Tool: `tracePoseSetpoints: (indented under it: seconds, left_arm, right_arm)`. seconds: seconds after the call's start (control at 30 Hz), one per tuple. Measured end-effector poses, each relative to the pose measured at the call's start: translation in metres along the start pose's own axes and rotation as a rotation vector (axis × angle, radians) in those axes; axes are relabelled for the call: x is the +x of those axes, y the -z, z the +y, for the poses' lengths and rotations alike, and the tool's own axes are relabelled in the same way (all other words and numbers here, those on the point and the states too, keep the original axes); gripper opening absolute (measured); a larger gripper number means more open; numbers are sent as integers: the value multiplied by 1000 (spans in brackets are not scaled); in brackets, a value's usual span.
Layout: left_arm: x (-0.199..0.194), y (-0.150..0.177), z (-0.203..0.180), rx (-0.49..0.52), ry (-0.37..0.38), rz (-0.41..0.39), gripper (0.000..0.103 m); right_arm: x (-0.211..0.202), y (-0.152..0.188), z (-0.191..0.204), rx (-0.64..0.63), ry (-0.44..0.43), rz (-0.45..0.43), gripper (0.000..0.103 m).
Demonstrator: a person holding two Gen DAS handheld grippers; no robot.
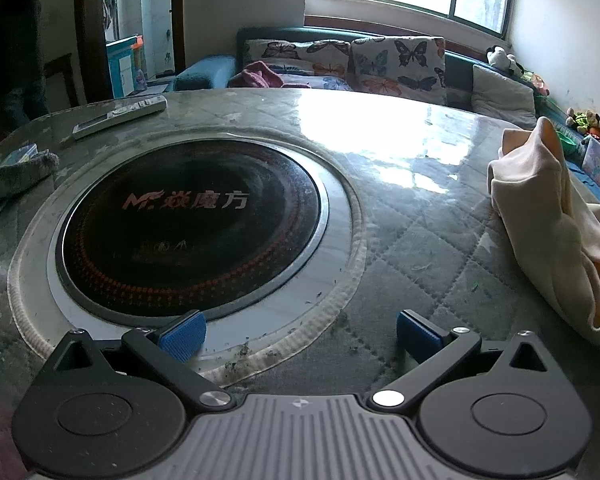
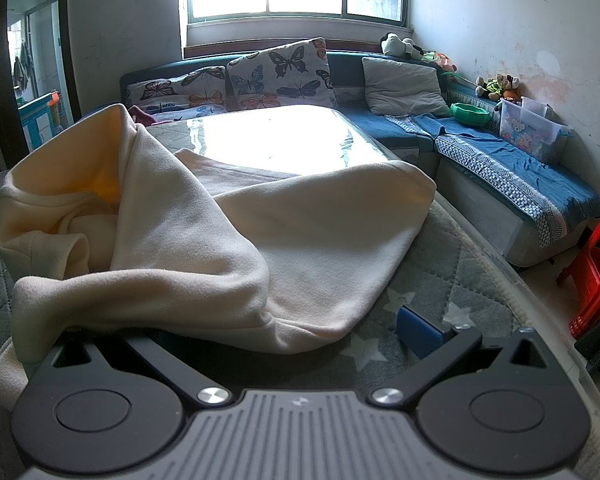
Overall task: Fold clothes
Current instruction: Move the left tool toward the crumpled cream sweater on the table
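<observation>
A cream fleece garment (image 2: 228,236) lies crumpled on the quilted table cover, filling the middle of the right wrist view; in the left wrist view the garment (image 1: 548,216) sits at the right edge. My left gripper (image 1: 300,334) stands open over the rim of the round cooktop, well left of the cloth, with nothing between its blue pads. My right gripper (image 2: 300,336) is open too. Its right pad (image 2: 418,332) is bare on the cover, and the garment's near edge drapes over and hides the left pad.
A black round cooktop (image 1: 188,232) is set into the table (image 1: 420,240). A remote (image 1: 120,116) and a grey cloth (image 1: 16,176) lie at the far left. A blue sofa (image 2: 500,156) with cushions runs behind and to the right, and a red stool (image 2: 598,268) stands by the table's right edge.
</observation>
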State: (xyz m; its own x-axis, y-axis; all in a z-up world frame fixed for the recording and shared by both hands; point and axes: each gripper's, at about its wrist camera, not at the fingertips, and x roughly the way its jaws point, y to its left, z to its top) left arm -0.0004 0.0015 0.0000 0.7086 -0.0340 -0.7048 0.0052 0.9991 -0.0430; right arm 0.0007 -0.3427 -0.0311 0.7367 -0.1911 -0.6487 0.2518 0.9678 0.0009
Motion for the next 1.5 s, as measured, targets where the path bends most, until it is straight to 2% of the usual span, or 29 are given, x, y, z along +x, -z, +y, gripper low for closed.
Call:
tracePoseSetpoints:
  seconds: [0.13, 0.23, 0.47, 0.7, 1.1, 1.5]
  left_arm:
    - [-1, 1, 5, -18, 12, 0, 103]
    - [-1, 0, -4, 3, -14, 14, 103]
    - [-4, -2, -9, -14, -12, 28, 103]
    - [-20, 0, -20, -38, 42, 27, 103]
    - [-41, 1, -49, 45, 87, 4, 103]
    - [-43, -4, -63, 101, 82, 29, 103]
  right_arm:
    - [1, 1, 3, -4, 3, 1, 103]
    - [1, 3, 5, -14, -1, 3, 103]
    - [-22, 14, 12, -51, -19, 14, 103]
    - [-45, 25, 17, -93, -51, 29, 103]
    - [-78, 35, 24, -109, -94, 33, 103]
    - [-95, 42, 31, -105, -128, 17, 103]
